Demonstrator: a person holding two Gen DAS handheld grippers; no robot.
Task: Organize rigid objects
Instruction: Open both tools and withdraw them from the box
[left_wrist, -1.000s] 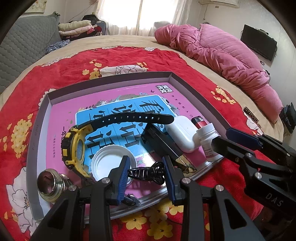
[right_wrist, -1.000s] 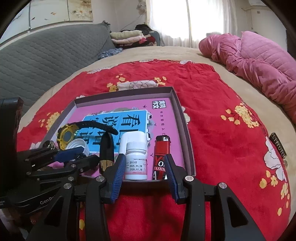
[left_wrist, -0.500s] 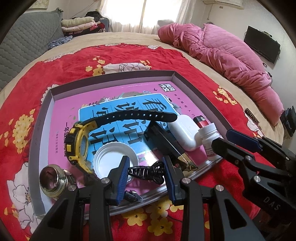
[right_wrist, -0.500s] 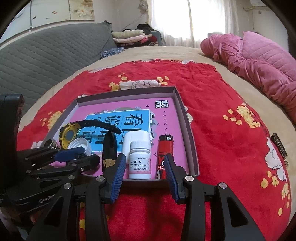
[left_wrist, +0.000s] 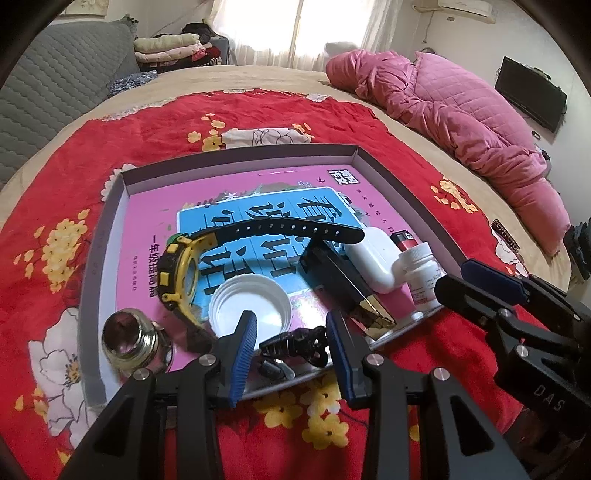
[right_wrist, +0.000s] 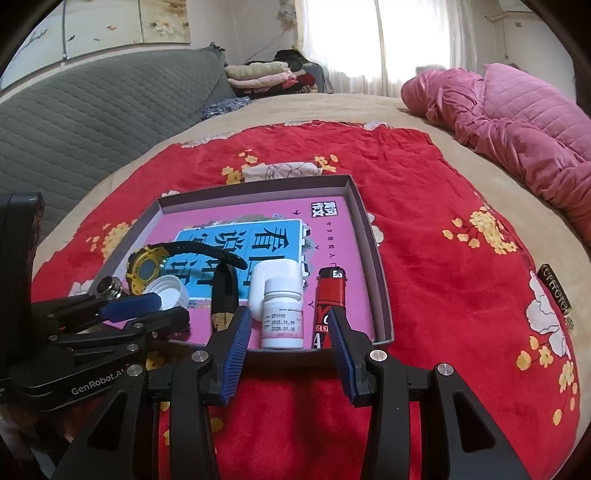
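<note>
Left hand-held gripper jaws just opened, black hair clip between, unheld

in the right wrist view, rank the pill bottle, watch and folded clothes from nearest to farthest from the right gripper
1. Pill bottle: just ahead of the right gripper, at the tray's near edge.
2. Watch: farther in, on the tray's left.
3. Folded clothes: far back, by the window.
</note>
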